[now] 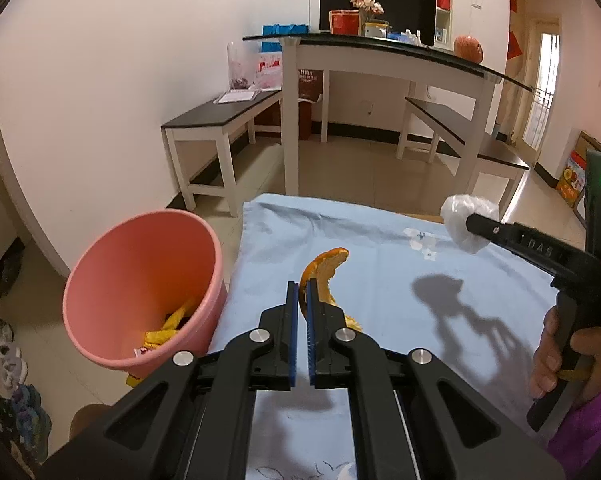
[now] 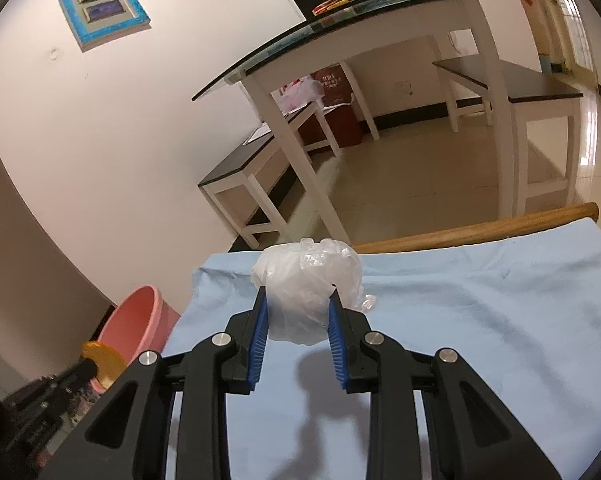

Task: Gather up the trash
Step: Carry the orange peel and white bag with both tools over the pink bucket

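Our left gripper [image 1: 302, 286] pinches an orange peel [image 1: 327, 276] between nearly closed fingers, above the blue cloth [image 1: 380, 272]. Our right gripper [image 2: 299, 300] clamps a crumpled plastic bag [image 2: 308, 280], lifted off the cloth. The pink bin [image 1: 140, 292] stands just left of the cloth, scraps inside.

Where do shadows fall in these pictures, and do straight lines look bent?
Left wrist view: the right gripper and plastic wad cast a sharp dark shadow on the blue cloth; the table edge curves. Right wrist view: a softer shadow lies under the wad.
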The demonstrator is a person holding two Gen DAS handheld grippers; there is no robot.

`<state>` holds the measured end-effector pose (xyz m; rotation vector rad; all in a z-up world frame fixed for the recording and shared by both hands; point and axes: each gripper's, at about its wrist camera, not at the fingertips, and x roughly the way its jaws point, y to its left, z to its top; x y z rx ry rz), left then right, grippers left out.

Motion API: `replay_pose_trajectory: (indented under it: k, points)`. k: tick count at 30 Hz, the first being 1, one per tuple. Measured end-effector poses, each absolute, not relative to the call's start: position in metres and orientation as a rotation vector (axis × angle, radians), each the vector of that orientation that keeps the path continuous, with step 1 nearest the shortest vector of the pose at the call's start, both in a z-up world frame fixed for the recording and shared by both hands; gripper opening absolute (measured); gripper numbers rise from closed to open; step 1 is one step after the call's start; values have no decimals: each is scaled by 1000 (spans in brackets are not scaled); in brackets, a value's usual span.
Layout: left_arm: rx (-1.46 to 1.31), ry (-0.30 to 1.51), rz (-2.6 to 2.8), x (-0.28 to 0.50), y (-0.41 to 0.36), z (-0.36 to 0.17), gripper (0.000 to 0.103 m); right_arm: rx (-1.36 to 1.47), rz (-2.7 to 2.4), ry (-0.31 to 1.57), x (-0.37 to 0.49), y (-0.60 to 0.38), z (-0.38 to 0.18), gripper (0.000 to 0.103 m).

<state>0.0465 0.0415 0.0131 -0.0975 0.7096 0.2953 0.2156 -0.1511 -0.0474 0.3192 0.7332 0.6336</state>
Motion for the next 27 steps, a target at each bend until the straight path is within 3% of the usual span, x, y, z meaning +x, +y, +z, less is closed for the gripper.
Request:
replay_pose_trajectory:
  k: [27]
  points:
    - [-195, 628, 319, -3, 119, 29, 3, 165, 667, 627, 123, -93, 3, 27]
